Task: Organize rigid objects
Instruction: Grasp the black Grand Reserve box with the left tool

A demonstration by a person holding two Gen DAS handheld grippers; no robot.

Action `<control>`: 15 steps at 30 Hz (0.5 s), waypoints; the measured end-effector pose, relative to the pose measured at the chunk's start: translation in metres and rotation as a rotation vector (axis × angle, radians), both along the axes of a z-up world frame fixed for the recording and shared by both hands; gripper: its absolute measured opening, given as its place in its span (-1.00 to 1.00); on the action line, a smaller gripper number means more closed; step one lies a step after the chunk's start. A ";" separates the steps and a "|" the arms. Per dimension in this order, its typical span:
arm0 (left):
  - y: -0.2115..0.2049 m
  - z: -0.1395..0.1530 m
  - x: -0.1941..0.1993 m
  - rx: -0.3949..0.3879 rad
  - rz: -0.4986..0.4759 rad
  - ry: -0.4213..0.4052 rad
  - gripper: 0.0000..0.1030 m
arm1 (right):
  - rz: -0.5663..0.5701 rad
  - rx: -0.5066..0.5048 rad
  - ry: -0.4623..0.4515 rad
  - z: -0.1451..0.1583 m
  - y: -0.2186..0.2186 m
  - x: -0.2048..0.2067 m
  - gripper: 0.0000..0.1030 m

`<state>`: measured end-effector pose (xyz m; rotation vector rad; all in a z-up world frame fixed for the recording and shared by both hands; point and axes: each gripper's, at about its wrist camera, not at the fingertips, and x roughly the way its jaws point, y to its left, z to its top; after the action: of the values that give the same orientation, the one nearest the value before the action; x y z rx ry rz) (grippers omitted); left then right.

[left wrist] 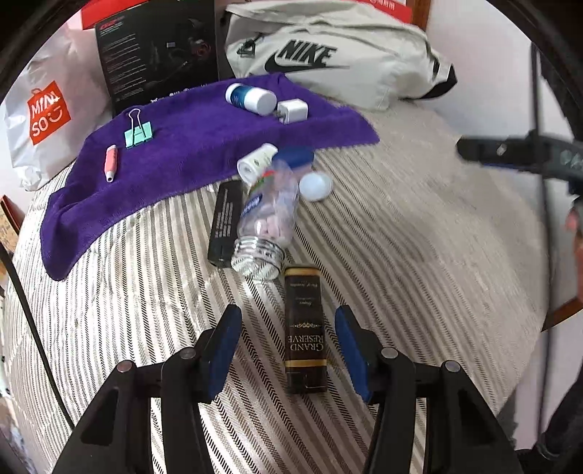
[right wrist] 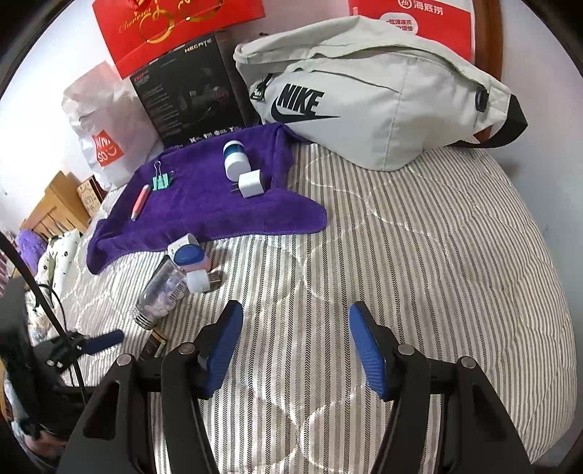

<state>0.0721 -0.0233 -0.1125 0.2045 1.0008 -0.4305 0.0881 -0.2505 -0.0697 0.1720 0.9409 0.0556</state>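
Observation:
A purple towel [left wrist: 204, 153] on the striped quilt carries a white-and-blue jar [left wrist: 249, 98], a white charger [left wrist: 293, 111], a teal binder clip [left wrist: 138, 133] and a pink pen [left wrist: 111, 162]. In front of it lie a clear pill bottle [left wrist: 267, 218], a black box [left wrist: 226, 222], a white tube [left wrist: 255, 162] and a white round cap [left wrist: 315, 186]. My left gripper [left wrist: 287, 310] is open, with a dark "Grand Reserve" box [left wrist: 305, 328] lying between its fingers, untouched. My right gripper [right wrist: 296, 306] stands open over bare quilt, right of the bottle [right wrist: 160, 295].
A grey Nike bag [right wrist: 371, 109], a black carton [right wrist: 189, 94], a red gift bag [right wrist: 175, 25] and a white Miniso bag [right wrist: 105, 146] line the back of the bed. A dark cable [right wrist: 40, 291] and wooden furniture [right wrist: 54, 208] are at the left.

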 end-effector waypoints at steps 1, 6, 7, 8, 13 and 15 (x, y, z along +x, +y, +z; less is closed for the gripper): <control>-0.002 -0.003 0.000 -0.003 -0.005 0.002 -0.02 | 0.004 0.003 -0.005 0.001 0.000 -0.002 0.18; -0.008 -0.006 -0.001 0.017 -0.012 -0.033 -0.47 | 0.024 0.003 -0.011 0.002 0.004 -0.004 0.19; -0.009 -0.006 -0.001 0.014 -0.015 -0.034 -0.54 | 0.027 0.005 -0.010 0.001 0.005 -0.004 0.19; -0.009 -0.006 0.000 0.021 -0.020 -0.034 -0.56 | 0.028 0.006 -0.008 0.001 0.006 -0.004 0.19; 0.007 -0.005 -0.004 0.039 -0.014 -0.028 -0.56 | 0.032 0.004 0.010 -0.007 0.004 -0.002 0.19; 0.020 -0.003 -0.003 0.051 0.013 -0.032 -0.56 | 0.032 0.003 0.013 -0.009 0.003 -0.002 0.19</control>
<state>0.0687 -0.0028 -0.1156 0.2496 0.9823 -0.3889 0.0859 -0.2477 -0.0785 0.1607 0.9563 0.0854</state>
